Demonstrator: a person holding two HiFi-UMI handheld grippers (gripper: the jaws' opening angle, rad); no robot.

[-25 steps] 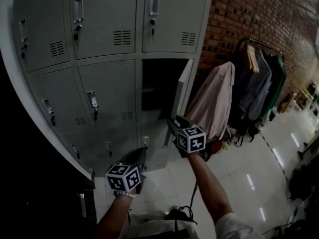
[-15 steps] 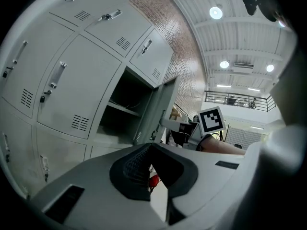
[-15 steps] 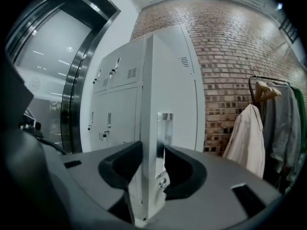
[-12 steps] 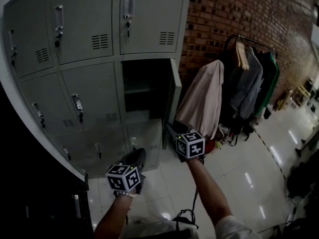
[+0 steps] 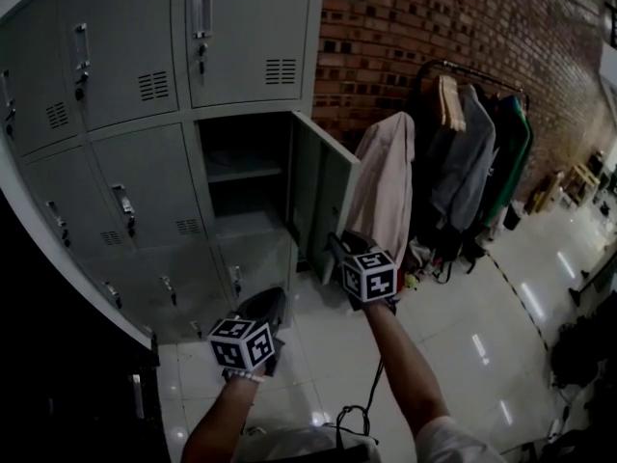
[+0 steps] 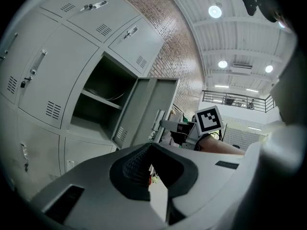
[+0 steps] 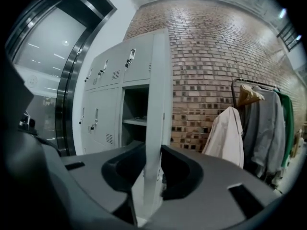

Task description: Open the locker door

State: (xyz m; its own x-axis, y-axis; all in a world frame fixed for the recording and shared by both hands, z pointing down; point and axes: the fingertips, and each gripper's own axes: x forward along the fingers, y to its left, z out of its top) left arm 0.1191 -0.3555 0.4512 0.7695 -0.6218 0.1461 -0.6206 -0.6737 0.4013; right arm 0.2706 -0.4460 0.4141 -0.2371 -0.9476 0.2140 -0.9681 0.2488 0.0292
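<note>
Locker door [image 5: 326,196] swings wider than second ago, sits centre of head view. We log: thin painted steel, stiff, light on hinge, slippery. Right gripper [image 5: 339,246], jaws just closing, pinches free lower edge; we judge best hold there. Left gripper [image 5: 262,307] closed, empty.

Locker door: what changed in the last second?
The locker door swung further open, away from the cabinet, pulled by the right gripper, whose jaws have just been closing on its edge. Unchanged: the left gripper stayed low and empty, and the other lockers stayed closed.
</note>
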